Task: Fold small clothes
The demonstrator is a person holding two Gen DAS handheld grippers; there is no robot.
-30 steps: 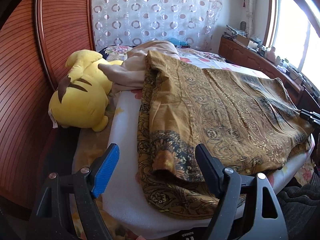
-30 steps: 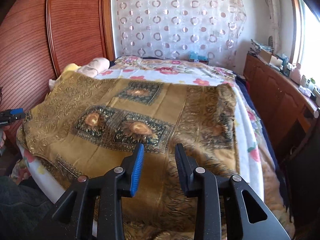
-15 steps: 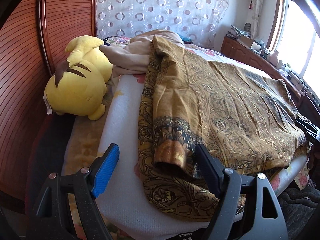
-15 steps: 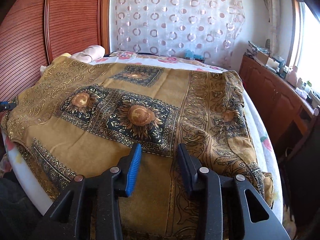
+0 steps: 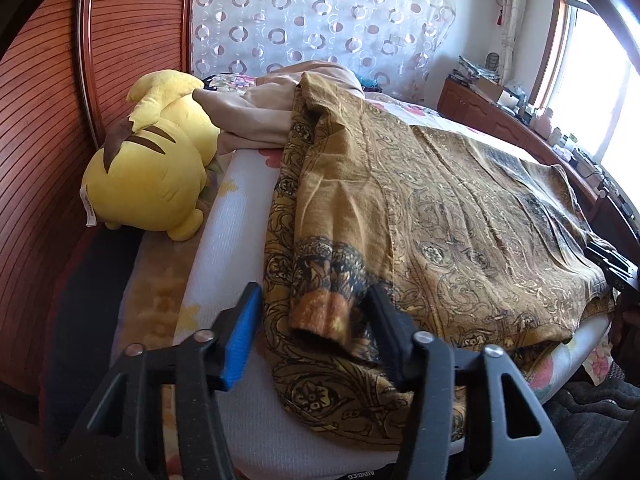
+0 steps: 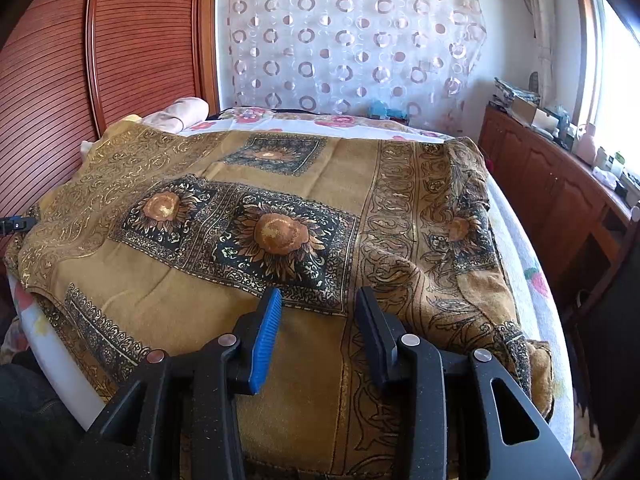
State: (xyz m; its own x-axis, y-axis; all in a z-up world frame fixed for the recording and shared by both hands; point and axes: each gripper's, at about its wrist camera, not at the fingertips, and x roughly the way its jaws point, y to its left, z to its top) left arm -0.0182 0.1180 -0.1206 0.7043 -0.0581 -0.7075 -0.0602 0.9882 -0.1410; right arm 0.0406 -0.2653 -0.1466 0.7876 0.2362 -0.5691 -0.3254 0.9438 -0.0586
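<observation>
A brown and gold garment [image 5: 440, 208] with sunflower squares [image 6: 280, 236] lies spread across the bed. Its near sleeve cuff [image 5: 320, 312] sits between the fingers of my left gripper [image 5: 314, 292]. That gripper's jaws are closing around the cuff; the black finger [image 5: 384, 320] touches the cloth, while the blue pad [image 5: 244, 332] stands just off it. My right gripper [image 6: 319, 294] hovers low over the garment's front hem, open, with only flat cloth beneath. Each gripper shows at the other view's edge: the right gripper [image 5: 608, 264] and the left gripper [image 6: 16, 224].
A yellow plush toy [image 5: 148, 184] and a beige cloth [image 5: 260, 120] lie at the head of the bed by the wooden headboard [image 5: 40, 120]. The white bed cover [image 5: 232, 240] shows left of the garment. A cluttered wooden cabinet [image 6: 560, 184] lines the right side.
The left jaws have narrowed around the sleeve cuff. The right gripper has sunk closer to the garment, its jaws a little wider than before.
</observation>
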